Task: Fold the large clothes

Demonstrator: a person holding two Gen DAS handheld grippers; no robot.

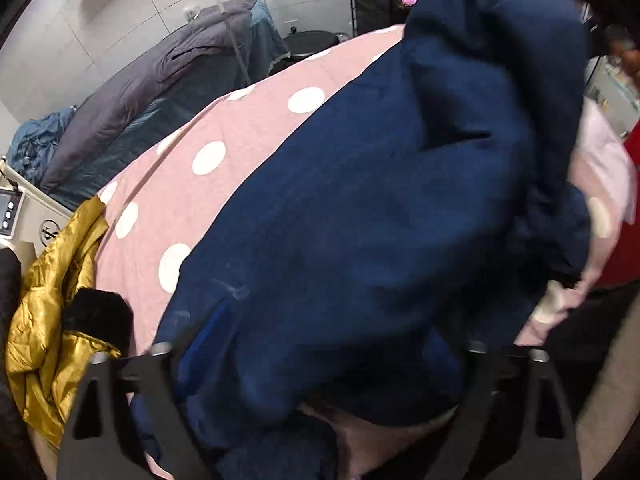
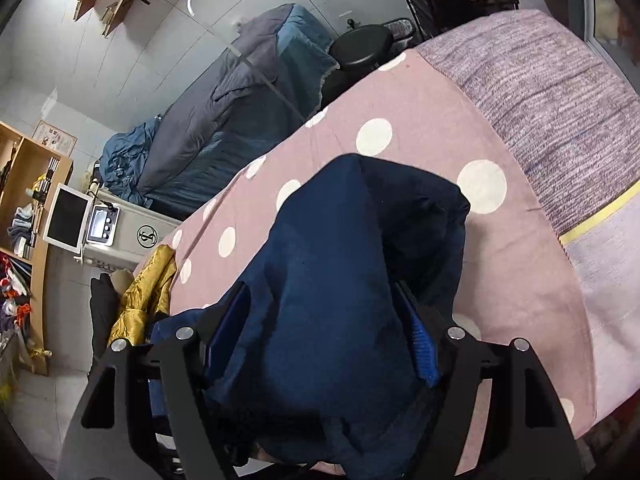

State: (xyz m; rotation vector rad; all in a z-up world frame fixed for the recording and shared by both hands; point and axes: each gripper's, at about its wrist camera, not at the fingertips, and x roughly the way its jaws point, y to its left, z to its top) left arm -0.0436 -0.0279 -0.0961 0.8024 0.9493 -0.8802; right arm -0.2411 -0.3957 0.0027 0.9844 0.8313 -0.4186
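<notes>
Navy garment (image 2: 340,280) hides both claws' fingertips.

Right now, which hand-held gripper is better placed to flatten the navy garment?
Probably the right hand-held gripper: the navy garment bunches between its fingers. The left merely straddles flatter cloth.

A pink sheet with white dots (image 2: 400,92) spreads ahead of the fingers. Left of the fingers a gold quilted jacket (image 1: 48,320) hangs off its edge. Farther ahead lies a grey-blue quilt (image 2: 224,120), beside a black stool (image 2: 362,46). A wooden shelf unit (image 2: 24,184) stands far left.
</notes>
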